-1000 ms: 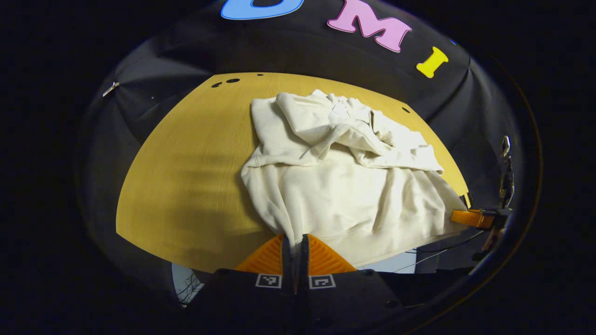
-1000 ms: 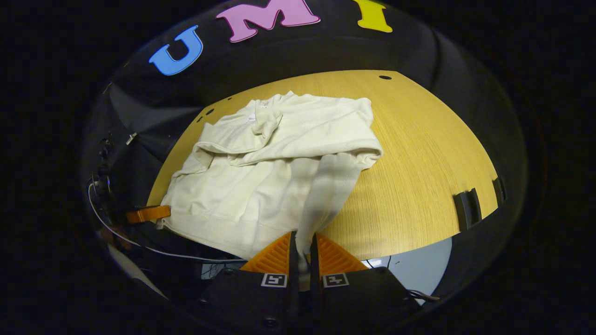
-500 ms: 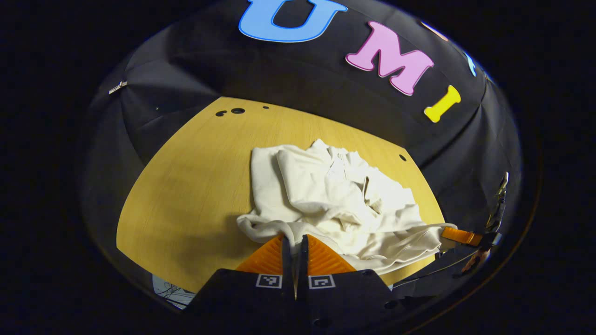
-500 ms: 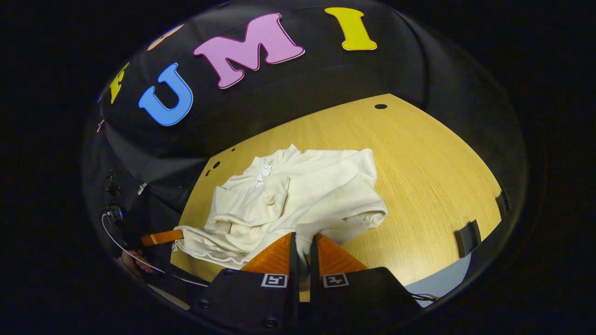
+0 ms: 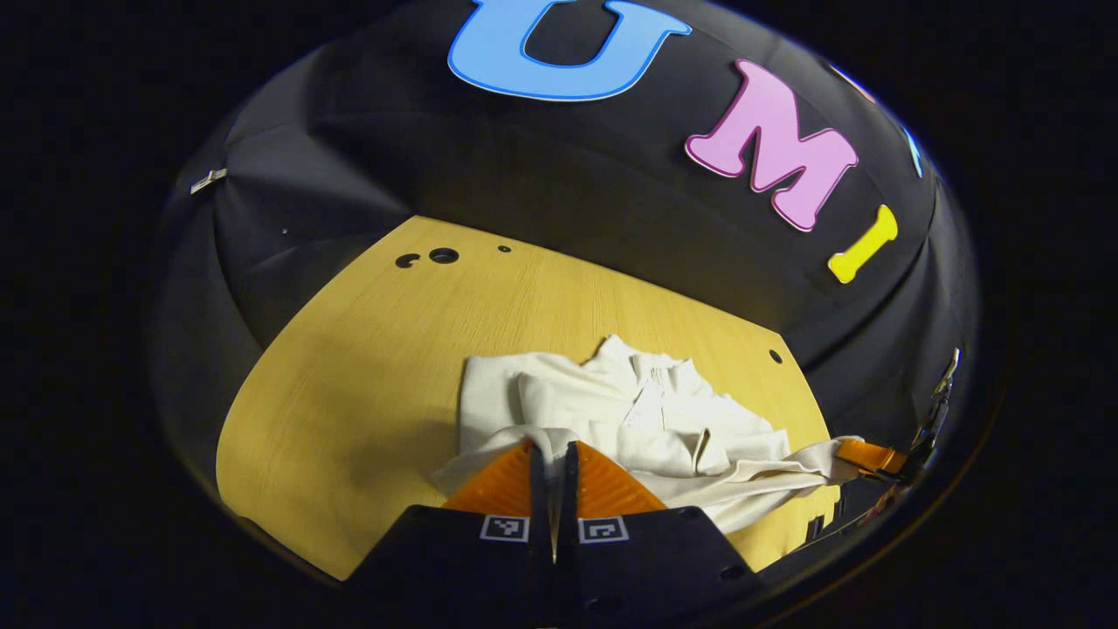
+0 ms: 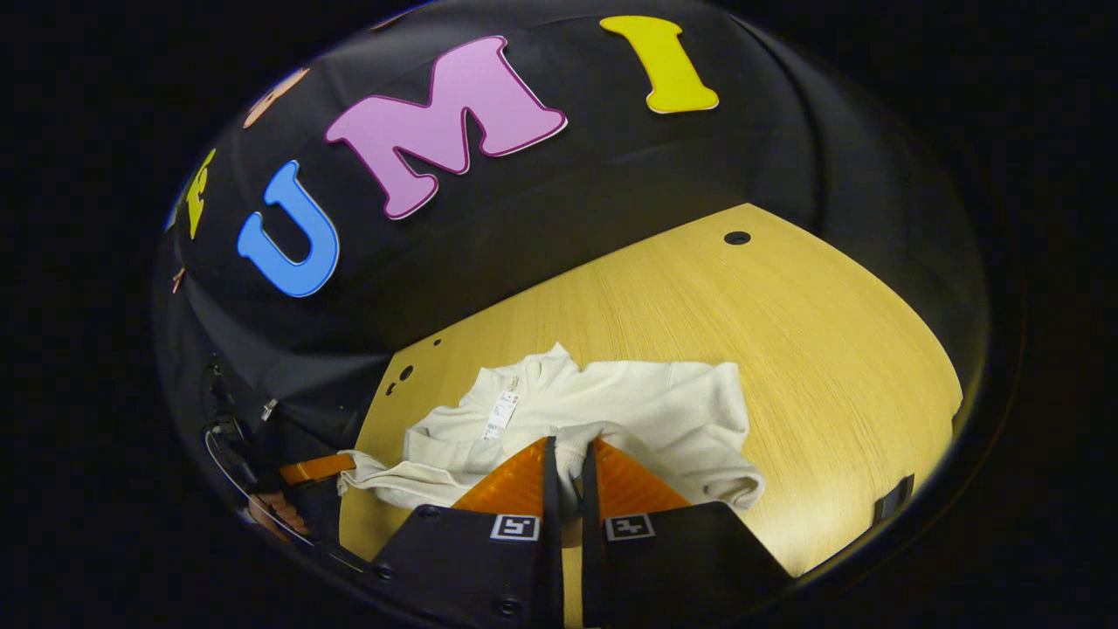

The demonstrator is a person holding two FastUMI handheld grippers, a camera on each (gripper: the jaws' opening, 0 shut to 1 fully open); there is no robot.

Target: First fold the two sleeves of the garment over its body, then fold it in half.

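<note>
The cream sweatshirt point(image 5: 629, 419) lies bunched on the far half of the wooden table point(image 5: 349, 367), its collar and white neck tag point(image 6: 502, 412) toward the black cloth wall; the sleeves are already gathered over the body; the lower hem is lifted off the table and drawn forward over the upper part. A second ago the garment spread long toward the near edge; now it shows much shorter, and more bare wood lies around it. The left gripper point(image 5: 550, 454) is closed on one corner of the hem, cloth pinched between its fingers; the right gripper point(image 6: 563, 459) is closed on the other corner in the same way; both have carried the hem up and toward the collar since then. In the left gripper view the right gripper's finger point(image 5: 865, 456) shows far off at the stretched hem's end; in the right gripper view the left gripper's finger point(image 6: 316, 468) shows likewise, with a person's hand point(image 6: 281, 511) below it.
</note>
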